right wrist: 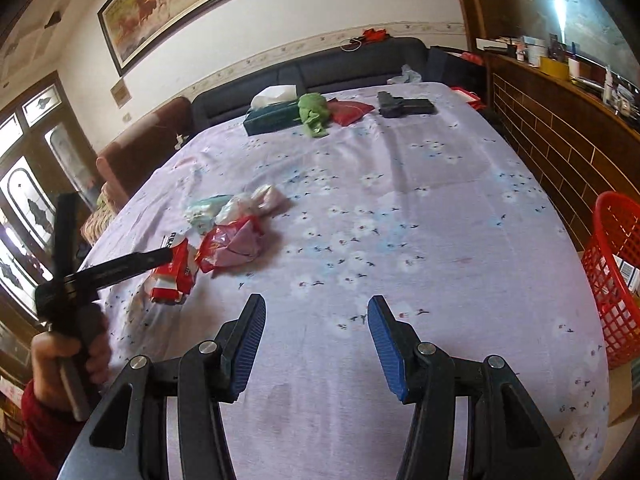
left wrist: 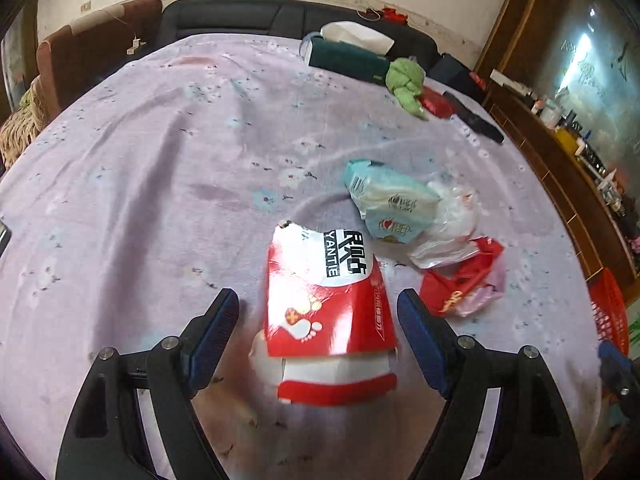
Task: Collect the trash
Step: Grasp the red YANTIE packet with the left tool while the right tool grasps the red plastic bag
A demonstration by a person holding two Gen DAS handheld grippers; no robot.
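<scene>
A torn red and white carton (left wrist: 326,308) lies on the purple flowered tablecloth (left wrist: 160,184). My left gripper (left wrist: 318,304) is open, its fingers either side of the carton and apart from it. Beyond lie a pale blue tissue pack (left wrist: 384,200), a clear plastic bag (left wrist: 452,224) and a red wrapper (left wrist: 460,280). In the right wrist view the same pile shows at the left: the carton (right wrist: 174,276), the red wrapper (right wrist: 228,246). My right gripper (right wrist: 316,312) is open and empty above bare cloth. A red mesh basket (right wrist: 616,264) stands off the table's right edge.
At the far end sit a dark tissue box (right wrist: 272,118), a green cloth (right wrist: 314,114), a red pouch (right wrist: 350,111) and a black object (right wrist: 404,105). A dark sofa (right wrist: 320,68) runs behind. A wooden counter (right wrist: 560,120) with clutter lines the right.
</scene>
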